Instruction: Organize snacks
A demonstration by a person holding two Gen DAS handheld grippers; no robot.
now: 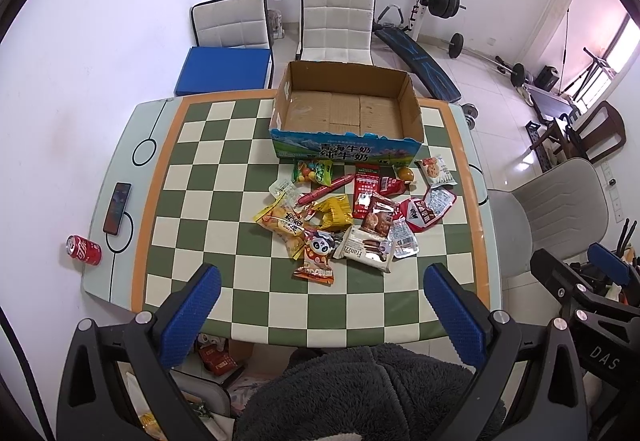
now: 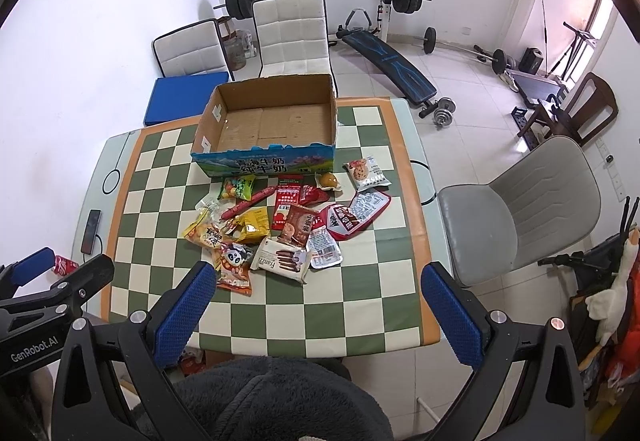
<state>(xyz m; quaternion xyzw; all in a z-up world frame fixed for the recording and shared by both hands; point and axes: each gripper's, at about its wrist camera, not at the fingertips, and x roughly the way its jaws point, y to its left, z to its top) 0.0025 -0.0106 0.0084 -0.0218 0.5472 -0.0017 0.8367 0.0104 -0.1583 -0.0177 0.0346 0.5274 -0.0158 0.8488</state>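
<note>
Left wrist view is showing the snack pile (image 1: 352,219) overlapping, so an exact count is hard; roughly a dozen packets. One cardboard box (image 1: 346,113), one cola can (image 1: 83,249), one phone (image 1: 117,208). Left gripper (image 1: 322,315) and right gripper (image 2: 316,311) are both hovering spread wide, holding nothing. Pile is lying just ahead of both, box sitting beyond it.

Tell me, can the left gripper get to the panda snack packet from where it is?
Probably yes. The left gripper is open, holds nothing, and hovers over the table's near edge. The panda snack packet lies at the near edge of the pile, uncovered, with only bare checkered mat between them.
</note>
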